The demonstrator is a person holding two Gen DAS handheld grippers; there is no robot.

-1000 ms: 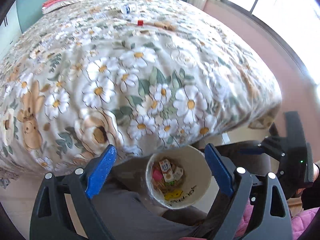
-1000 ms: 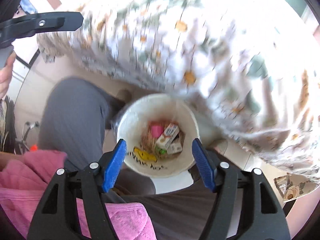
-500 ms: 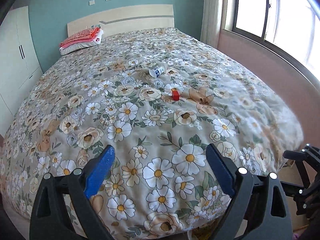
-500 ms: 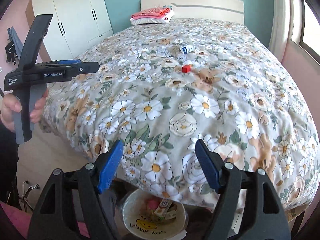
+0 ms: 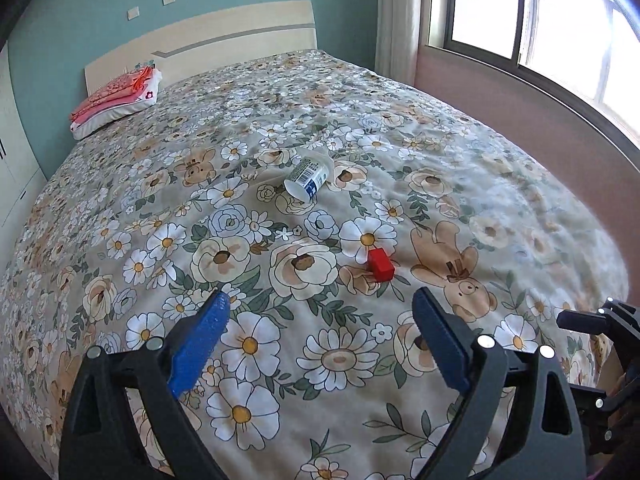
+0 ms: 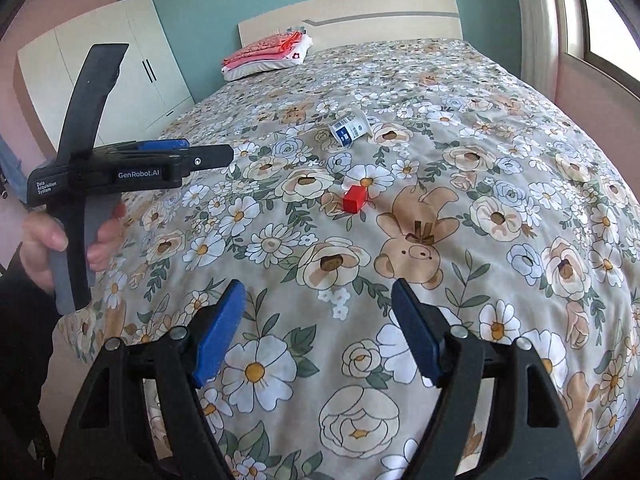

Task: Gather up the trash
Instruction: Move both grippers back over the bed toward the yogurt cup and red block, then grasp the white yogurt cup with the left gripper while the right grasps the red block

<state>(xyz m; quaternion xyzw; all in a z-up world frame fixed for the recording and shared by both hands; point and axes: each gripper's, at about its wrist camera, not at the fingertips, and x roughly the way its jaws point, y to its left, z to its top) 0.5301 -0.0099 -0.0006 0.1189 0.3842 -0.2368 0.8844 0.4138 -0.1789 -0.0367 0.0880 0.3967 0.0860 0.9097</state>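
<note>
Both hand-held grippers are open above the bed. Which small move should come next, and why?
Probably move the left hand-held gripper forward to the red block. It is open and empty, and the block lies loose on the bedspread just ahead of it, nearer than the tipped white cup. The right hand-held gripper is open too.

Left claw (image 6: 204, 160): black frame, blue pads, silver screws, white "GenRobot.AI" txt; bare-skinned hand (image 6: 60, 240).

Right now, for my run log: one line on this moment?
left tool open, empty | right tool open, empty | red block, white cup on bed
</note>
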